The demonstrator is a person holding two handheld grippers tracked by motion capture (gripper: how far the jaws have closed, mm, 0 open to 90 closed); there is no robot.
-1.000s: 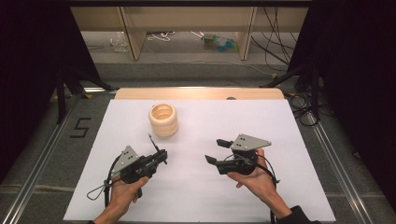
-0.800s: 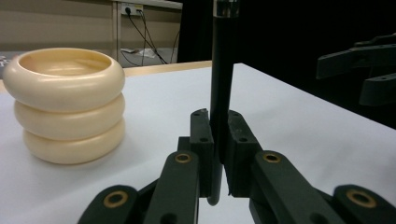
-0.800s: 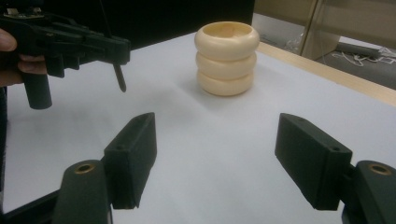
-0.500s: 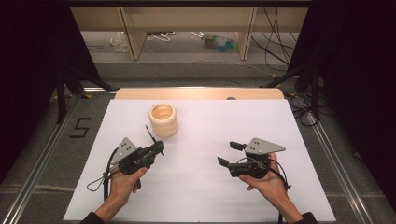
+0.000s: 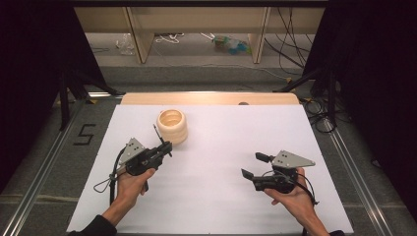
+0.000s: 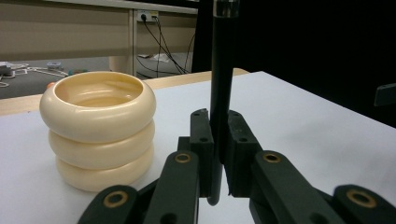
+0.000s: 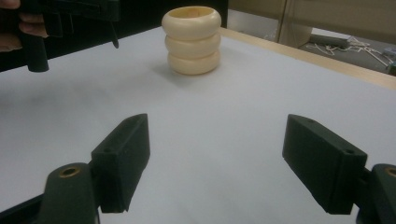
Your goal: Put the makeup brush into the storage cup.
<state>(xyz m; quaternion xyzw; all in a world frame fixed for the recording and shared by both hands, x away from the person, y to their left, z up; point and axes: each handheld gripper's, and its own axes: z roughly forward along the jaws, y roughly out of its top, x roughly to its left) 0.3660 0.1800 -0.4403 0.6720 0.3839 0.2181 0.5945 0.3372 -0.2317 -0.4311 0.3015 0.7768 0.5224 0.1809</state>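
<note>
A cream cup (image 5: 172, 126) shaped like three stacked rings stands upright on the white table (image 5: 221, 142), left of centre. My left gripper (image 5: 164, 147) hovers just in front of it, shut on a thin black rod (image 5: 158, 135) that stands upright between the pads. In the left gripper view the rod (image 6: 222, 84) rises from the jaws, with the cup (image 6: 98, 130) close on the left. My right gripper (image 5: 252, 165) is at the right front; its jaws have just been opening, with nothing between them. The right gripper view shows the open jaws and the cup (image 7: 192, 39) far off.
A wooden strip (image 5: 211, 98) borders the table's far edge. Beyond it are shelf legs and loose cables on the floor. A "5" mark (image 5: 83, 133) sits on the floor at the left. Dark curtains close both sides.
The left gripper with the rod has moved away from the person, closer to the cup. The right hand has drawn right and toward the front edge, its jaws spreading wider.
</note>
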